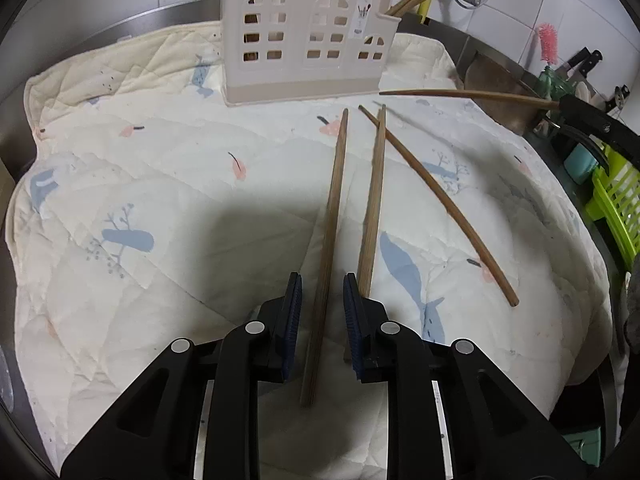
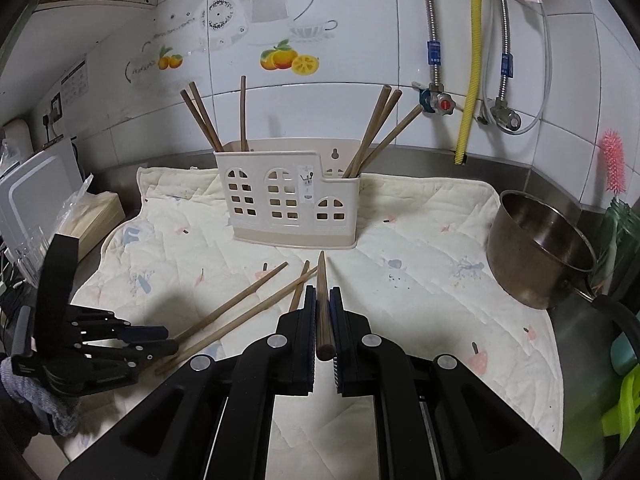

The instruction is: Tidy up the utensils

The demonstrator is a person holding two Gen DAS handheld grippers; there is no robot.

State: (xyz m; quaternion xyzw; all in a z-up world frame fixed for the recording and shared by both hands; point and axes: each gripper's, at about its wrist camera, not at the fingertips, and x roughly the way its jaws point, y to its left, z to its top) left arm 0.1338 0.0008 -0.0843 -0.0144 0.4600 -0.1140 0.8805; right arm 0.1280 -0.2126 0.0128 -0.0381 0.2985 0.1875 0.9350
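A beige utensil holder (image 1: 304,40) (image 2: 290,196) stands at the back of a quilted mat (image 1: 160,184) (image 2: 420,248), with several wooden chopsticks upright in its left and right compartments. Three chopsticks lie loose on the mat. My left gripper (image 1: 322,284) (image 2: 164,338) is open, its jaws on either side of one chopstick (image 1: 330,240) without touching it. A second chopstick (image 1: 374,200) lies just right of it, a third (image 1: 440,200) further right. My right gripper (image 2: 323,300) (image 1: 588,124) is shut on a chopstick (image 2: 322,308) (image 1: 460,94), held above the mat and pointing at the holder.
A metal pot (image 2: 540,248) sits at the mat's right edge. A pink brush (image 2: 612,164), a green rack (image 1: 616,200) and knives (image 1: 580,64) are at the right. White boards (image 2: 32,200) and a bagged box (image 2: 88,216) stand at the left. Pipes and valves (image 2: 440,100) run down the tiled wall.
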